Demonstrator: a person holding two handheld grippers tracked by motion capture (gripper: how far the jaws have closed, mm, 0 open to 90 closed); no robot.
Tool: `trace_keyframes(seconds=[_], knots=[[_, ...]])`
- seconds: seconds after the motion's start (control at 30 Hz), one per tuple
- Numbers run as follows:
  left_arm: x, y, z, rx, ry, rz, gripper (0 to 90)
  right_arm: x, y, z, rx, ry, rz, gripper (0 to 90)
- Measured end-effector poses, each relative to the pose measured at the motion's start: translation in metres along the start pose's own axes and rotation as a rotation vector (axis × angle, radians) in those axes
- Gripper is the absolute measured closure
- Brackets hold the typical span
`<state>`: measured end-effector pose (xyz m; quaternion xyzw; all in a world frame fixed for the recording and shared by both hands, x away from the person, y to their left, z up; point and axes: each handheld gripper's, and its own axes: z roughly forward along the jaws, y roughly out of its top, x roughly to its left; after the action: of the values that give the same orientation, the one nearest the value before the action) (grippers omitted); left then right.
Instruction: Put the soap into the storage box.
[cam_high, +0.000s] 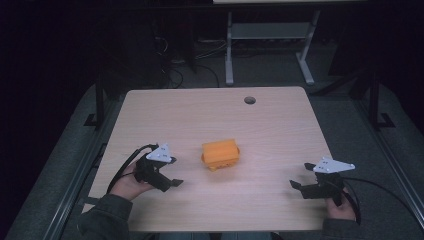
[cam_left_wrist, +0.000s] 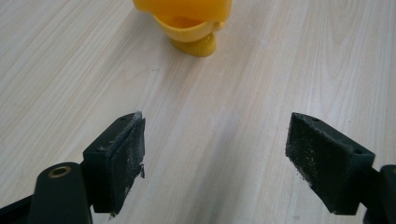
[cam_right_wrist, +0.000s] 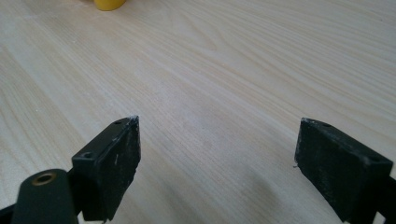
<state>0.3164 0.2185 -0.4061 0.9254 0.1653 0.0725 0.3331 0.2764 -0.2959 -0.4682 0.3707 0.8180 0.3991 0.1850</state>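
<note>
An orange plastic block-shaped object (cam_high: 220, 154) rests near the middle of the light wood table (cam_high: 210, 115). My left gripper (cam_high: 172, 181) is held low to its left, open, with bare wood between its jaws; the orange object (cam_left_wrist: 187, 21) lies ahead of that gripper (cam_left_wrist: 215, 149). At the table's right front my right gripper (cam_high: 296, 186) is open too, jaws pointing left toward the object. In the right gripper view the jaws of that gripper (cam_right_wrist: 217, 158) stand wide apart over bare wood, and a bit of the yellow-orange object (cam_right_wrist: 109, 4) shows at the top edge.
A round cable hole (cam_high: 249, 100) sits near the table's far edge. Beyond the table stands a grey desk frame (cam_high: 267, 37) on a dark floor with cables. Black cables (cam_high: 122, 167) trail from both grippers.
</note>
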Motion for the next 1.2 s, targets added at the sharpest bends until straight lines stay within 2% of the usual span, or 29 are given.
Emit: trace_keyframes(seconds=[0.17, 0.33, 0.43, 0.83, 1.03, 1.07, 1.1, 1.2], knots=[[-0.002, -0.006, -0.003, 0.006, 0.005, 0.004, 18.8, 0.001, 0.000, 0.000, 0.003, 0.001, 0.001, 13.7], [-0.005, -0.016, -0.008, -0.010, 0.021, -0.020, 18.9, 0.001, 0.000, 0.002, 0.008, 0.005, 0.000, 13.7], [-0.005, -0.019, -0.010, -0.007, 0.022, -0.015, 18.9, 0.002, 0.000, 0.002, 0.009, 0.006, -0.001, 13.7], [-0.013, -0.038, -0.017, -0.014, 0.045, -0.047, 18.1, 0.003, 0.002, 0.001, 0.002, 0.007, -0.010, 13.7], [-0.019, -0.053, -0.017, -0.037, 0.060, -0.086, 17.5, 0.004, 0.002, 0.001, 0.004, 0.010, -0.011, 13.7], [-0.022, -0.056, -0.015, -0.042, 0.047, -0.112, 17.4, 0.004, 0.002, 0.002, 0.008, 0.015, -0.014, 13.7], [-0.023, -0.056, -0.014, -0.022, 0.056, -0.094, 17.8, 0.004, 0.002, 0.002, 0.010, 0.019, -0.014, 13.6], [-0.026, -0.055, -0.011, -0.011, 0.070, -0.076, 17.5, 0.005, 0.002, 0.004, 0.019, 0.025, -0.016, 13.7]])
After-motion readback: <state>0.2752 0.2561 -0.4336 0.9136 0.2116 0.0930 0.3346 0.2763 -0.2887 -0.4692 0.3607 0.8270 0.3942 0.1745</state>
